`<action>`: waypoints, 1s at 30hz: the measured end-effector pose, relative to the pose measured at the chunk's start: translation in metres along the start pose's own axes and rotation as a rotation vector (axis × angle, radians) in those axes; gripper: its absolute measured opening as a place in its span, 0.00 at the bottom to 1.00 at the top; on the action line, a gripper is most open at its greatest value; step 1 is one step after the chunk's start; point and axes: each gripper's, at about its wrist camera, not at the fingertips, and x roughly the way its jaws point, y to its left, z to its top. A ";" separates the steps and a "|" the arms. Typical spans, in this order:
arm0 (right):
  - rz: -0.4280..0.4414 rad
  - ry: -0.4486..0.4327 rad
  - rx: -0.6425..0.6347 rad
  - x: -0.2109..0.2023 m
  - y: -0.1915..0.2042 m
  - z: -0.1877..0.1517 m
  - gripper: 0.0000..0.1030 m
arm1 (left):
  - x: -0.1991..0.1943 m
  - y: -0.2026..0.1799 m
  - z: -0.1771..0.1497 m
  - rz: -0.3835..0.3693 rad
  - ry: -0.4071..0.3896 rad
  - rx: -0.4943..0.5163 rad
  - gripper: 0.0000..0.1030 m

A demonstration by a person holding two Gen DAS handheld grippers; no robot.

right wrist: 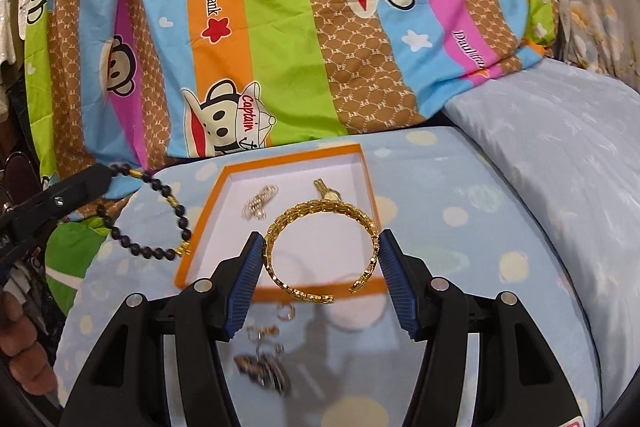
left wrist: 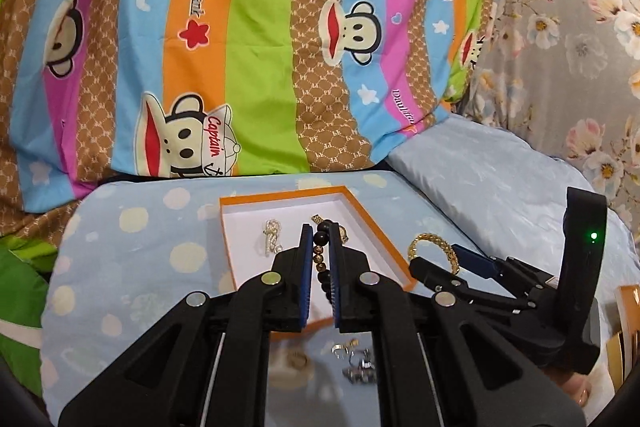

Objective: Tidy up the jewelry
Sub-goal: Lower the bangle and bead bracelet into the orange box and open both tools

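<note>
My left gripper (left wrist: 321, 233) is shut on a black beaded bracelet (left wrist: 321, 251) with gold beads and holds it above the orange box (left wrist: 280, 201) with a white inside. The bracelet also shows hanging from that gripper in the right wrist view (right wrist: 160, 215). My right gripper (right wrist: 322, 241) is shut on a gold cuff bangle (right wrist: 316, 247) above the box's near edge (right wrist: 224, 183); the bangle shows in the left wrist view (left wrist: 434, 247). In the box lie a pearly piece (left wrist: 272, 235) and a small gold piece (right wrist: 326, 189).
Small rings and silver pieces (left wrist: 356, 363) lie on the blue spotted cushion (left wrist: 120, 247) in front of the box, also blurred in the right wrist view (right wrist: 264, 355). A striped monkey-print quilt (left wrist: 240, 47) rises behind. A pale blue pillow (right wrist: 560, 147) lies right.
</note>
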 end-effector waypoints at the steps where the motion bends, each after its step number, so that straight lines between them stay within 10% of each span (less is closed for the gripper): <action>1: 0.000 0.012 0.000 0.012 0.000 0.004 0.56 | 0.011 0.002 0.000 0.008 0.010 -0.006 0.07; 16: -0.012 0.138 -0.004 0.098 0.001 -0.003 0.57 | 0.105 0.039 -0.031 0.068 0.142 -0.091 0.13; 19: -0.028 0.105 -0.012 0.090 0.000 -0.002 0.57 | 0.102 0.047 -0.033 0.095 0.136 -0.117 0.43; 30: -0.035 -0.048 0.036 -0.002 -0.013 -0.008 0.62 | 0.025 0.056 -0.024 0.120 0.022 -0.112 0.53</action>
